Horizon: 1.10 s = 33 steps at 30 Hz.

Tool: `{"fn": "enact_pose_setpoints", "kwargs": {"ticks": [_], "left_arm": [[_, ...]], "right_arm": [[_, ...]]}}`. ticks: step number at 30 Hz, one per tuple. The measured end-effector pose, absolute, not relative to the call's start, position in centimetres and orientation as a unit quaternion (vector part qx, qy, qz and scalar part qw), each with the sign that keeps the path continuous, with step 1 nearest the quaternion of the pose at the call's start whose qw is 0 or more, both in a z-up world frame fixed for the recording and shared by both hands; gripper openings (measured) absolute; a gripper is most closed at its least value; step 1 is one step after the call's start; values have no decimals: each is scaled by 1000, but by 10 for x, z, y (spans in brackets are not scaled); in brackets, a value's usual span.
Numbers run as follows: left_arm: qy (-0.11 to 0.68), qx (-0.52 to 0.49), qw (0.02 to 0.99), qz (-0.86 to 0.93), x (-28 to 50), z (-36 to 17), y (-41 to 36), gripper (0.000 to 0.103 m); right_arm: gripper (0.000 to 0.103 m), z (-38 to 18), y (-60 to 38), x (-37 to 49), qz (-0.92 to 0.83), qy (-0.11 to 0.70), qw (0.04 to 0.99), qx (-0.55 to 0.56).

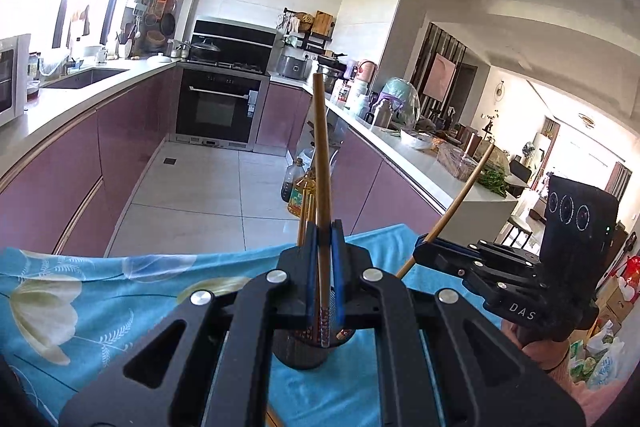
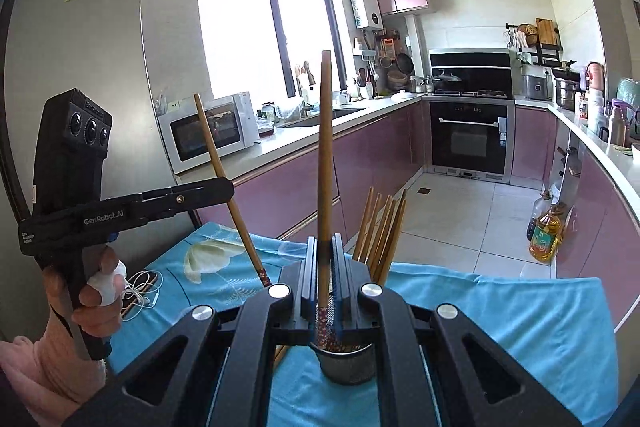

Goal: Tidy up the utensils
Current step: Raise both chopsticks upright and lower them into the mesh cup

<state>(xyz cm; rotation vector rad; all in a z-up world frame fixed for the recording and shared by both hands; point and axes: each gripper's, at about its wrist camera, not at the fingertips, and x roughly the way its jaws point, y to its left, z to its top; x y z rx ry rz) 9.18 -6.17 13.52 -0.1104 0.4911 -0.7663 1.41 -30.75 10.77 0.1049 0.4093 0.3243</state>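
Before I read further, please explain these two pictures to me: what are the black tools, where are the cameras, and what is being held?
No robot arm is here. A person holds two black hand tools, each a two-finger gripper with a camera looking forward along its fingers.

One picture comes from the left gripper, the other from the right gripper; each also sees the other tool to its side. Both are shut, each on one wooden chopstick: the left chopstick and the right chopstick.

Below them, on a blue flowered cloth, stands a dark mesh holder with more chopsticks. A phone with white earphones lies on the cloth too.
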Motion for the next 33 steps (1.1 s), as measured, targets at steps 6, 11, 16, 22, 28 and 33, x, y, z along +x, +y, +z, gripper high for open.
{"fn": "enact_pose_setpoints", "kwargs": {"ticks": [6,11,16,22,28,33], "left_arm": [[244,-24,903,-354,103,130,-83,7],[282,7,895,-346,115,108,-101,7],[314,37,886,-339,126,87,-113,8],[336,59,876,-341,137,67,-120,8],[350,68,871,-337,152,54,-128,8],[359,62,872,-328,167,44,-129,8]], "right_arm": [[6,102,-306,28,146,211,966,42],[6,87,-301,41,146,232,961,37],[6,70,-299,55,145,262,953,37],[6,49,-299,70,150,303,940,46],[6,37,-303,81,145,325,933,55],[7,33,-305,88,138,329,932,62]]}}
